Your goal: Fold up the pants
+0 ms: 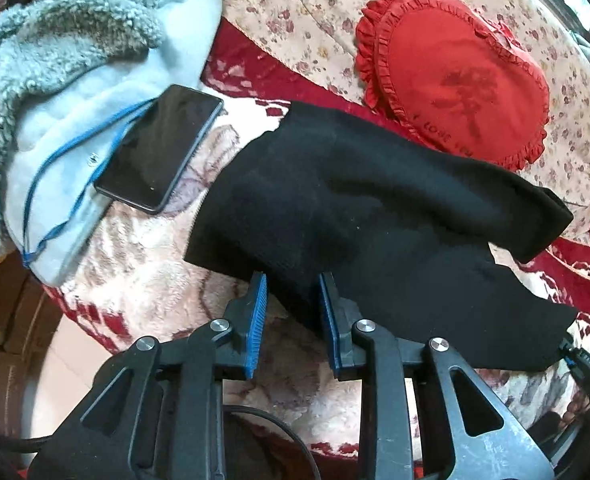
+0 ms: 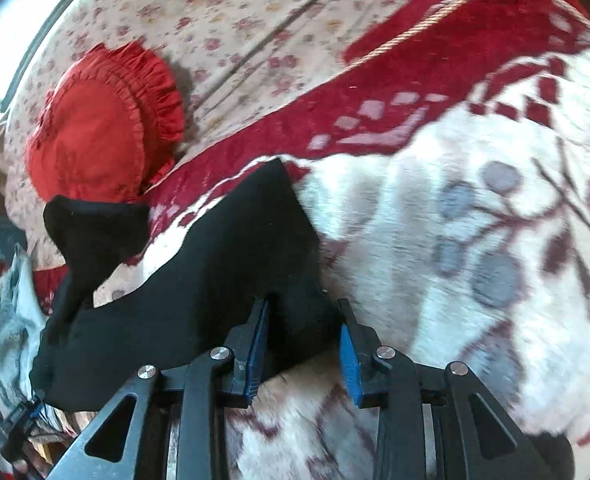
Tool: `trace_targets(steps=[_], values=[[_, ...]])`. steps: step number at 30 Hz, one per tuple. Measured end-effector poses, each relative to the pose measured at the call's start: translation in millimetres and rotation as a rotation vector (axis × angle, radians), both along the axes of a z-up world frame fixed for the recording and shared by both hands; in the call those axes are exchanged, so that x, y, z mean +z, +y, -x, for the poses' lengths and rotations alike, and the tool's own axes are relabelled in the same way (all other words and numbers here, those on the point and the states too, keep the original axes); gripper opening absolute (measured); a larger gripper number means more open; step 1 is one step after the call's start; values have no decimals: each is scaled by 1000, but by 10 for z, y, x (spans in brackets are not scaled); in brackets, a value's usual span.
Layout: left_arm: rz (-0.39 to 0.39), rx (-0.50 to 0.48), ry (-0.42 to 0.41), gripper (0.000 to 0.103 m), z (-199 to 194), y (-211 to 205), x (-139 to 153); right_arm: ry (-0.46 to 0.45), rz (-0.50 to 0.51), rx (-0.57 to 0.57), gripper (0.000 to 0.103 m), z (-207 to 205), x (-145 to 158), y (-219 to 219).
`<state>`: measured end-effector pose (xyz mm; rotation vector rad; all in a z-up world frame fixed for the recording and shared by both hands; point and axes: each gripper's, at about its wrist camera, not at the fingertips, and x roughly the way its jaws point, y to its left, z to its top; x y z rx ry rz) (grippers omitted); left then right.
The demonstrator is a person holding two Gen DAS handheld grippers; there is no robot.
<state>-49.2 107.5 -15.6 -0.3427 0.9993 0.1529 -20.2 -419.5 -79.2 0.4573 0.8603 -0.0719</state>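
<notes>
Black pants [image 1: 359, 208] lie on a red and cream blanket [image 1: 143, 280], with one leg folded over toward the right. My left gripper [image 1: 293, 280] is open, and the near edge of the pants sits between its blue pads [image 1: 257, 312]. In the right wrist view the pants [image 2: 223, 264] spread to the left. My right gripper [image 2: 305, 308] is open around a corner of the black fabric, which lies between its blue pads [image 2: 349, 360].
A black phone [image 1: 159, 148] with a blue cord rests on a grey fleece garment [image 1: 55, 92] at the left. A red heart cushion [image 1: 455, 68] lies behind the pants on a floral sheet [image 2: 255, 12]; it also shows in the right wrist view [image 2: 103, 132].
</notes>
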Motion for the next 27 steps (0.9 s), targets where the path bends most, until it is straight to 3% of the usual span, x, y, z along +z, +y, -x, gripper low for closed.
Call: trace_targets(steps=[4,9,13,16,20,23,27], values=[[-29,17,-42,24,83,75,145,-9,189,12,10,62,162,121],[-24,4,-62,24,35,15,186,97,221,16,10,28,-37,32],[-16,-27,-30,29,-87,-108,60,84,219,-26,12,56,82,38],[-22,-41,-5,32,-165,-175,-52,19,215,-21,16,88,264,107],[-39,-44,31,32,-291,-239,-241,-77,143,90,25,28,460,401],[-56,-48,31,32,-367,-258,-287,-90,101,226,28,-110,487,774],[-58,-49,19,32,-492,-263,-264,-68,119,376,28,-359,459,1405]])
